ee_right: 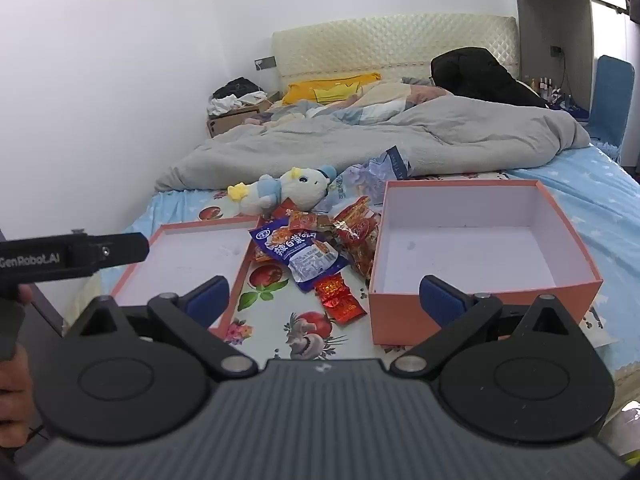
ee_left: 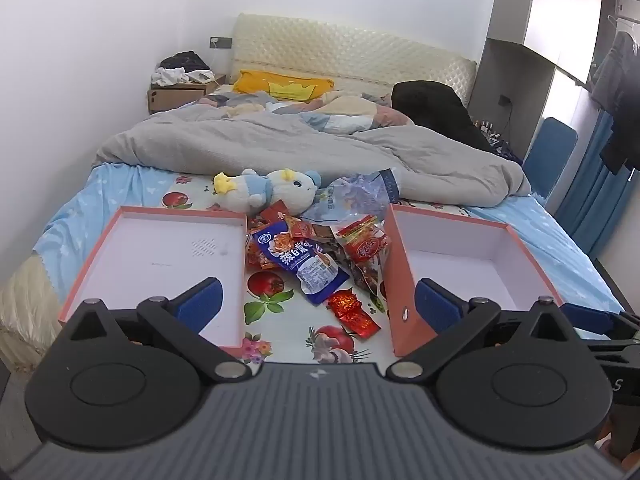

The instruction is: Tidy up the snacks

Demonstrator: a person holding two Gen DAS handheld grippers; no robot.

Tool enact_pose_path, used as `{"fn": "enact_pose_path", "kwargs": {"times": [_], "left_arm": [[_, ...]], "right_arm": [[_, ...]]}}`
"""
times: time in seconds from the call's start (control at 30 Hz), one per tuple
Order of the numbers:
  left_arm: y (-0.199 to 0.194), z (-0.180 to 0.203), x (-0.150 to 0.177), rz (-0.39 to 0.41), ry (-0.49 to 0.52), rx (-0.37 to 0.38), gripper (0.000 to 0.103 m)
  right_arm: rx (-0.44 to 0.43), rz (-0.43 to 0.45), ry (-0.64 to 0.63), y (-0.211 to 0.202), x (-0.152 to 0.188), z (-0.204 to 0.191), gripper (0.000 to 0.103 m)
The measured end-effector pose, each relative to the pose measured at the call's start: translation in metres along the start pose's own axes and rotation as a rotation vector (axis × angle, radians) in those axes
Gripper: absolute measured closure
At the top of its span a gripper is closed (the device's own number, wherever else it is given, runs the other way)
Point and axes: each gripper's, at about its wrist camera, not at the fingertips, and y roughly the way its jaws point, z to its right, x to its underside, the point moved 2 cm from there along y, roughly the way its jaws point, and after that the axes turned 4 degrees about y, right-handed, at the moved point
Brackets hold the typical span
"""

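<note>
Nearest the cameras, the left hand-held gripper (ee_left: 318,304) and right hand-held gripper (ee_right: 325,300) both hang wide and empty above the bed (ee_left: 72,208), holding nothing. Just beyond them the snacks (ee_left: 316,256) lie heaped between the shallow lid (ee_left: 160,248) and the deep box (ee_right: 472,256), with a plush toy (ee_left: 268,190) behind. A good first pick is probably the loose red packet (ee_right: 338,298), pinched flat and carried clear of the box wall.
</note>
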Motion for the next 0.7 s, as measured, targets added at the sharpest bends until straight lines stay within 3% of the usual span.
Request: {"fn": "enact_pose_path", "kwargs": {"times": [0.13, 0.17, 0.7], "left_arm": [[-0.001, 0.001, 0.0, -0.007, -0.004, 0.002, 0.0], [-0.002, 0.001, 0.001, -0.004, -0.003, 0.0, 0.0], [-0.002, 0.006, -0.001, -0.017, 0.025, 0.003, 0.0]], "right_arm": [[-0.004, -0.002, 0.009, -0.008, 0.006, -0.002, 0.0], [0.014, -0.06, 0.009, -0.002, 0.003, -0.001, 0.0], [-0.003, -0.035, -0.003, -0.002, 0.001, 0.0, 0.0]]}}
